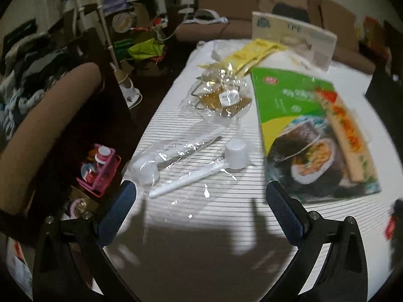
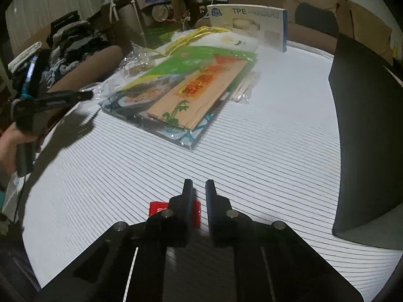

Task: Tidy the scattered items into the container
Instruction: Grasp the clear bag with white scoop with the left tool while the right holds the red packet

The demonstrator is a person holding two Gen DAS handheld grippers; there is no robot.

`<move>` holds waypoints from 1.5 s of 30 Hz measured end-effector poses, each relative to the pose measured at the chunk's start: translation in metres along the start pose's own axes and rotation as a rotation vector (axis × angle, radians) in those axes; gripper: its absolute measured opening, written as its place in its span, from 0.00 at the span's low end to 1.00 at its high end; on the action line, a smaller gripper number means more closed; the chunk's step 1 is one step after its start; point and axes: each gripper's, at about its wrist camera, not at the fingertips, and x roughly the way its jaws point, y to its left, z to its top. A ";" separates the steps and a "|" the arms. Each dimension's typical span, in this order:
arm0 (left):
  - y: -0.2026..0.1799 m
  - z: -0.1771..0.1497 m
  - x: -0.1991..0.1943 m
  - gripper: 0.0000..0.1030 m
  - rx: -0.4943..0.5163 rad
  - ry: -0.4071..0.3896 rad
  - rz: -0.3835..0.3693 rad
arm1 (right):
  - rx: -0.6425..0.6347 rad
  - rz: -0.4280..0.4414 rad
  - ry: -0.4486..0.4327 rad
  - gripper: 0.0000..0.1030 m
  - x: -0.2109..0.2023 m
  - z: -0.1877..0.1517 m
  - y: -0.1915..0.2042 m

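My left gripper [image 1: 201, 201] hangs open over the white striped table [image 1: 226, 226], just short of two white scoops [image 1: 234, 154] in clear wrap. Beyond them lie a clear bag with amber contents [image 1: 224, 98], yellow packets [image 1: 252, 52] and a green sushi-kit package [image 1: 314, 136]. In the right wrist view my right gripper [image 2: 199, 188] is low on the table, shut on a small red packet [image 2: 195, 214] that sticks out to the left under one finger. The dark container [image 2: 365, 125] stands to its right. The sushi-kit package [image 2: 181, 95] lies ahead of it.
A TPE glove box [image 2: 252, 25] stands at the table's far end. The left gripper [image 2: 83, 95] and a person's hand [image 2: 10, 141] show at the left edge. A pink rack [image 1: 99, 168] with bottles sits on the floor beside a brown chair [image 1: 50, 125].
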 end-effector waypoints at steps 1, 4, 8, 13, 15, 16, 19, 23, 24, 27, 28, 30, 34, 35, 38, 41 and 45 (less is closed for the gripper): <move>-0.004 0.000 0.006 1.00 0.031 0.008 0.015 | -0.002 0.004 0.000 0.09 -0.001 0.001 0.000; -0.008 -0.001 0.020 1.00 0.071 0.027 0.037 | 0.021 0.026 0.004 0.09 -0.005 0.003 -0.003; -0.006 -0.001 0.028 1.00 0.052 0.032 0.022 | 0.062 0.084 -0.022 0.12 -0.015 0.010 -0.004; -0.001 0.002 0.025 0.30 0.020 0.042 -0.062 | 0.060 0.172 -0.044 0.13 -0.023 0.035 0.014; -0.002 0.001 0.021 0.20 0.018 0.057 -0.086 | 0.059 0.211 -0.053 0.16 -0.024 0.049 0.024; -0.001 0.000 0.019 0.17 0.009 0.061 -0.113 | 0.061 0.231 -0.055 0.18 -0.024 0.056 0.029; 0.001 -0.007 0.004 0.11 -0.021 0.063 -0.209 | 0.060 0.287 -0.062 0.21 -0.020 0.077 0.045; 0.010 -0.015 -0.030 0.09 -0.063 0.034 -0.287 | 0.045 0.344 -0.067 0.21 -0.014 0.105 0.068; 0.014 -0.018 -0.040 0.09 -0.087 0.025 -0.309 | 0.046 0.357 -0.065 0.22 -0.012 0.110 0.073; 0.033 -0.036 -0.069 0.09 -0.212 0.008 -0.376 | 0.052 0.398 -0.054 0.29 -0.002 0.126 0.090; 0.042 -0.042 -0.079 0.09 -0.280 0.009 -0.391 | 0.059 0.412 -0.046 0.33 0.004 0.132 0.095; 0.059 -0.045 -0.099 0.09 -0.376 -0.007 -0.381 | 0.059 0.430 -0.027 0.38 0.019 0.142 0.105; 0.101 -0.049 -0.148 0.09 -0.603 -0.104 -0.299 | -0.064 0.407 0.010 0.41 0.056 0.170 0.146; 0.107 -0.050 -0.154 0.09 -0.639 -0.120 -0.278 | -0.115 0.400 0.020 0.43 0.066 0.176 0.159; 0.122 -0.054 -0.159 0.09 -0.722 -0.165 -0.219 | -0.265 0.374 0.048 0.56 0.092 0.189 0.197; 0.130 -0.059 -0.151 0.09 -0.727 -0.159 -0.224 | -0.410 0.344 0.070 0.58 0.116 0.192 0.235; 0.137 -0.062 -0.139 0.09 -0.724 -0.129 -0.217 | -0.539 0.295 0.069 0.61 0.148 0.188 0.271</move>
